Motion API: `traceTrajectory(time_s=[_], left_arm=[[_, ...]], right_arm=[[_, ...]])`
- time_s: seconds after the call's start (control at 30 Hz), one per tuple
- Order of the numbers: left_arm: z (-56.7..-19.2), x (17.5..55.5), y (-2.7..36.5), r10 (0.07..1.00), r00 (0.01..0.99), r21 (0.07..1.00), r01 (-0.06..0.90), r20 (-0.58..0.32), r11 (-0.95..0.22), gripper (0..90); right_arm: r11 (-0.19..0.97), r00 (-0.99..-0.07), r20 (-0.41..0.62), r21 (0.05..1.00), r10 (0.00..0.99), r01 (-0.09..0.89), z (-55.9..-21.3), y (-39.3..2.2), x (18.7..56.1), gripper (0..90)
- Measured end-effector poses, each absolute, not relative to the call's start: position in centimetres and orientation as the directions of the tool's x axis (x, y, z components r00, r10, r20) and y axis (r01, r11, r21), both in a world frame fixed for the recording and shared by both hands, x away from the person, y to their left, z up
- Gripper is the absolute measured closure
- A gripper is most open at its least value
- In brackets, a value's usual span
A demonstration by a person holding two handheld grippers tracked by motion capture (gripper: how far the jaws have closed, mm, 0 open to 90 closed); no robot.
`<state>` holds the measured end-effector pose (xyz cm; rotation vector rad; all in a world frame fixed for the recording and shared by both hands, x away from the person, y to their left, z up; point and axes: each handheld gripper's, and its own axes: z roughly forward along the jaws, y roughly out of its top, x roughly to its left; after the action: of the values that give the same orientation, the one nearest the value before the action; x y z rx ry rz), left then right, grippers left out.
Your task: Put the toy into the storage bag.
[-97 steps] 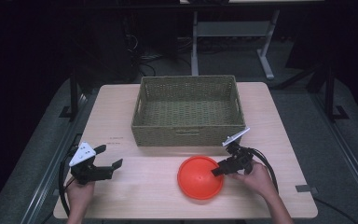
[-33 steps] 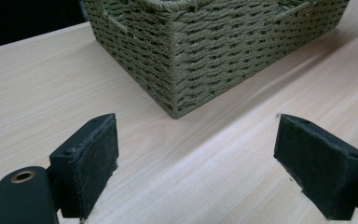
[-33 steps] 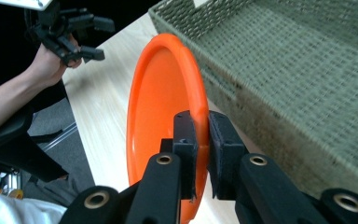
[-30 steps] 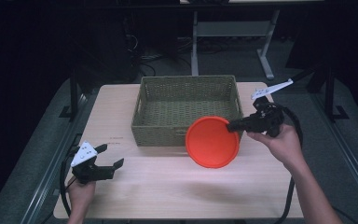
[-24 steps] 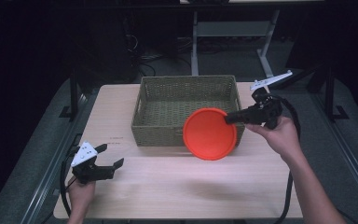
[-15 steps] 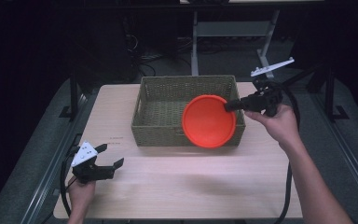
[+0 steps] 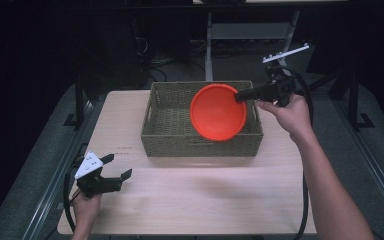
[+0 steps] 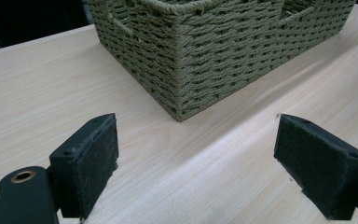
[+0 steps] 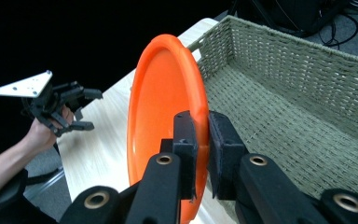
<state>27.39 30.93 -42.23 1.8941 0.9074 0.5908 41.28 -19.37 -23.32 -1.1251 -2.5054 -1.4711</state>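
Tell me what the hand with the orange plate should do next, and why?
Probably lower the orange plate into the woven basket before letting go. The right tongs grip its rim, holding it tilted on edge above the basket's open inside, so it hangs in the air. The left tongs rest open on the table.

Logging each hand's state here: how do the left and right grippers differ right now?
The left gripper is open and holds nothing; the right gripper is shut on the orange plate's rim. The left sits low at the table's near corner; the right is raised over the basket. Both are hand-held.
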Motion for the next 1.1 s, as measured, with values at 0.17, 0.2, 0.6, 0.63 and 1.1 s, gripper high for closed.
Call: traceTrajectory(time_s=[0.17,0.2,0.6,0.63,1.1], left_arm=[[-42.3,27.4,31.0,0.807,0.591,0.893,0.349,0.025,-0.284,13.1],[-42.3,27.4,31.0,0.804,0.594,0.893,0.349,0.025,-0.285,13.1],[-42.2,27.4,30.9,0.816,0.577,0.892,0.352,0.031,-0.283,13.1],[-42.2,27.4,30.9,0.815,0.578,0.892,0.350,0.033,-0.284,13.1],[-42.2,27.3,30.8,0.813,0.580,0.893,0.340,0.048,-0.295,13.1]], right_arm=[[0.282,-0.725,0.364,0.747,0.585,0.603,-23.0,-19.4,42.3,82.2],[0.282,-0.723,0.367,0.744,0.586,0.606,-22.9,-19.3,42.4,82.2],[0.275,-0.713,0.361,0.745,0.601,0.608,-21.8,-18.7,43.9,82.2],[0.277,-0.713,0.357,0.744,0.604,0.608,-21.8,-18.5,44.0,82.2],[0.260,-0.688,0.363,0.736,0.628,0.625,-21.9,-17.7,45.6,82.2]])
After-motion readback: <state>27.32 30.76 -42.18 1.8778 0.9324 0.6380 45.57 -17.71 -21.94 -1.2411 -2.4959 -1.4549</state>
